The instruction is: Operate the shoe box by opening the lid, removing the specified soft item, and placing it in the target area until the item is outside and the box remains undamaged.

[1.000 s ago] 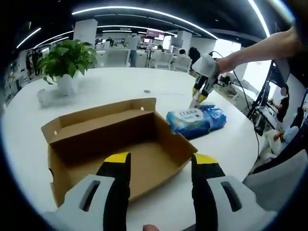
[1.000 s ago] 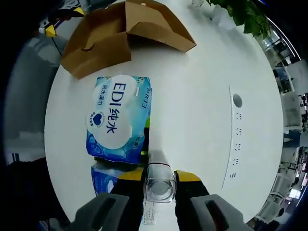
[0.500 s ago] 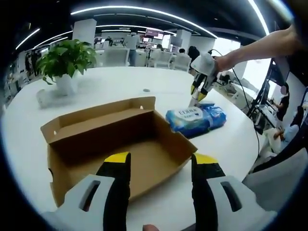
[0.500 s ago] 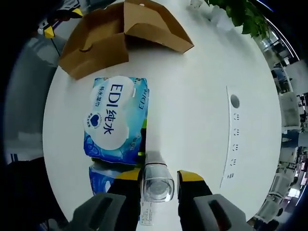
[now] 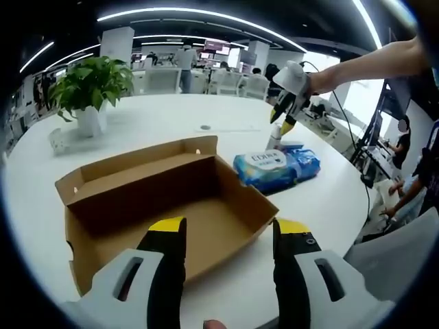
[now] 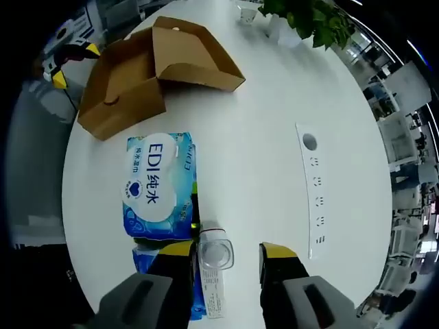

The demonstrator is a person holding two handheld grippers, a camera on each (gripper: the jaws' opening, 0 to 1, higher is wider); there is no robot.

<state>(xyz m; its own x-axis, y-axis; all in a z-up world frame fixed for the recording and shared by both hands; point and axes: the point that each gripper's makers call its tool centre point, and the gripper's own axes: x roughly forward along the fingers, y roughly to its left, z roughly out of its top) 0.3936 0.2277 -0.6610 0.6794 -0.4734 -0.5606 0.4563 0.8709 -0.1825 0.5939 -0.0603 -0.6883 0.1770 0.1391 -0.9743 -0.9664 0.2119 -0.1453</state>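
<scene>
- Left tool (image 5: 229, 236) hung with jaws apart over the open shoe box (image 5: 164, 199), gripping nothing.
- Right tool (image 6: 226, 252) stood spread above a small clear bottle (image 6: 215, 252); contact could not be determined.
- Wet-wipes pack (image 6: 159, 186) lay outside the box, just beside it; its small print was illegible.
- White round table (image 6: 260, 137) carried a potted plant (image 5: 92, 86); office background was blurred.
</scene>
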